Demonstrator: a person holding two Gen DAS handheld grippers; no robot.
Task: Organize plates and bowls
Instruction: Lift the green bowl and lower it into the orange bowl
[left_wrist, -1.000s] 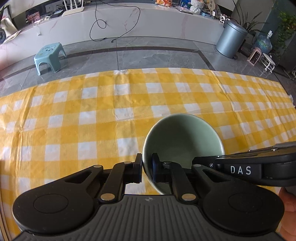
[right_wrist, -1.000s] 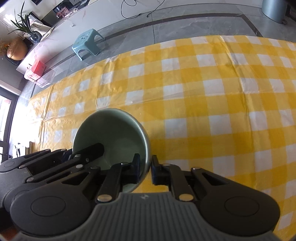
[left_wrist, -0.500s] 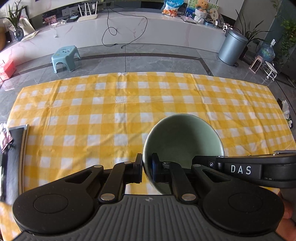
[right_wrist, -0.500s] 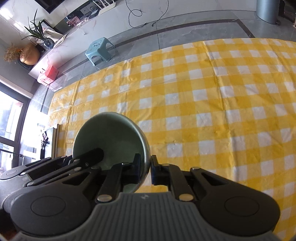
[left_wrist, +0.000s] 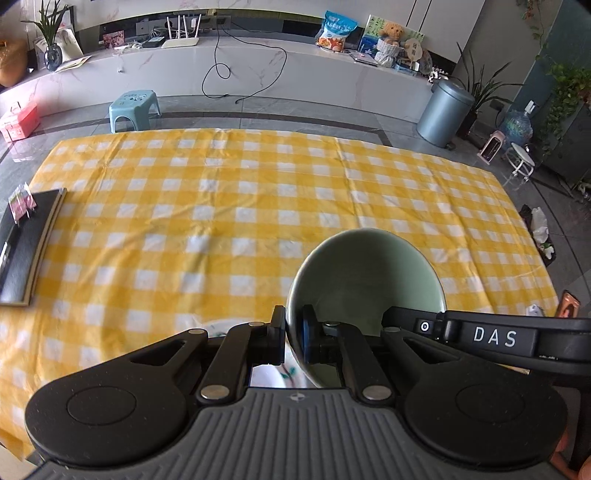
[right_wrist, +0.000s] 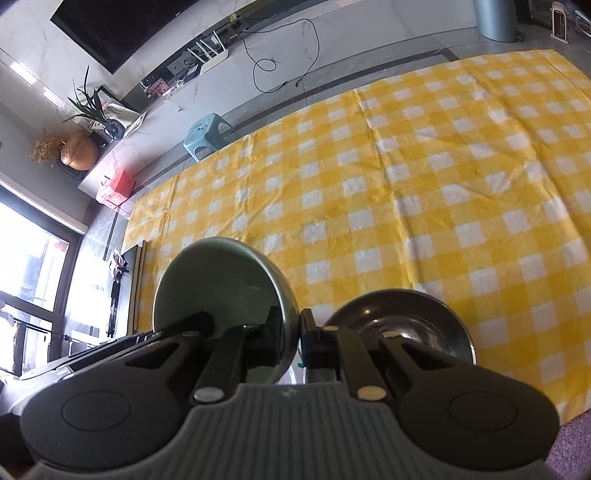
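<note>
A pale green bowl (left_wrist: 364, 275) hangs in the air above the yellow checked tablecloth (left_wrist: 229, 206), held by both grippers at once. My left gripper (left_wrist: 293, 338) is shut on its left rim, one pad inside and one outside. My right gripper (right_wrist: 300, 338) is shut on the opposite rim of the green bowl (right_wrist: 218, 280). The right gripper's body crosses the left wrist view with "DAS" printed on it. A steel bowl (right_wrist: 402, 325) sits on the cloth just below the right gripper. A white plate with a green leaf print (left_wrist: 275, 374) shows under the left gripper's fingers.
A dark tray or board (left_wrist: 26, 247) lies at the cloth's left edge. Beyond the table are a light blue stool (left_wrist: 135, 109), a grey bin (left_wrist: 445, 109) and a long marble ledge. A person's fingers show at the lower right of the left wrist view.
Both grippers rose and drew back with the green bowl still pinched between them. Much more of the table shows, and the steel bowl and the white plate came into view below.
</note>
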